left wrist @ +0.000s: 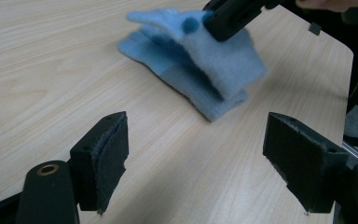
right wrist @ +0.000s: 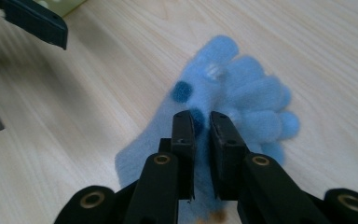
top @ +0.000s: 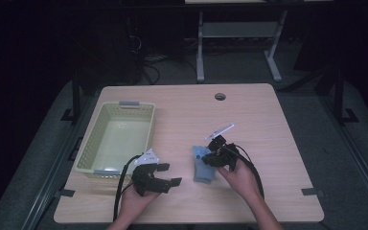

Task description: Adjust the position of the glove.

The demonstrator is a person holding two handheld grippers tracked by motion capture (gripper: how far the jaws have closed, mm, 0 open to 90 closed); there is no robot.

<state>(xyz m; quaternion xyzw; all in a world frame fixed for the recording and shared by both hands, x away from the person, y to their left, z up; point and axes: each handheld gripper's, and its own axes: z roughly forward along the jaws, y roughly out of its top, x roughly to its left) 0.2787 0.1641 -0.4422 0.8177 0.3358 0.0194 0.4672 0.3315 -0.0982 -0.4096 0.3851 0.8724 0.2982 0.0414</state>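
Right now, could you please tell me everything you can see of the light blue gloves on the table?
The light blue gloves look like soft fleece, with small darker blue dots. They seem to be two, stacked, lying on the wooden table right of the pale green basket. Rounded fingers fan away from the right gripper, whose black jaws are shut on a pinch of the upper glove and lift that layer slightly off the lower one. The left gripper stands open nearby, apart from them.

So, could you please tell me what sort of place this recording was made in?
Probably a lab or workshop set up for recording: a light wooden table with a round cable hole, loose black cables on the grey floor behind, and a metal-legged workbench in a dim room.
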